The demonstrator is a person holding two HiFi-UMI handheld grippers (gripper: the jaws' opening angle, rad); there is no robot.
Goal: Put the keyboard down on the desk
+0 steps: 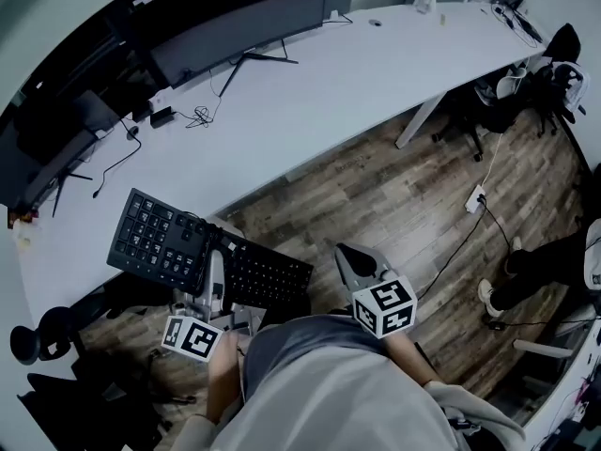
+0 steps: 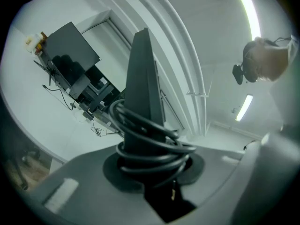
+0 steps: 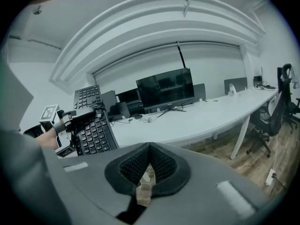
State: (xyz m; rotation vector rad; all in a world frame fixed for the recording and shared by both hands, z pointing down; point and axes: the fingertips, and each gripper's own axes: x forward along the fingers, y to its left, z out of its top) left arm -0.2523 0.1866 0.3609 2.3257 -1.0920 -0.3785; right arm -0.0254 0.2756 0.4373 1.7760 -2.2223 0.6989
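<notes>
A black keyboard hangs above the near edge of the long white desk, one end over the desk and the other over the floor. My left gripper is shut on its middle. In the left gripper view the keyboard stands edge-on between the jaws of the left gripper, with its coiled black cable bunched at the pads. My right gripper hangs to the right over the wooden floor, shut and empty. The right gripper view shows the right gripper with its pads together and the keyboard at the left.
Dark monitors line the desk's far side, with a cable tangle and small devices beside them. Office chairs stand at the right. A power strip lies on the floor. A seated person's legs show at right.
</notes>
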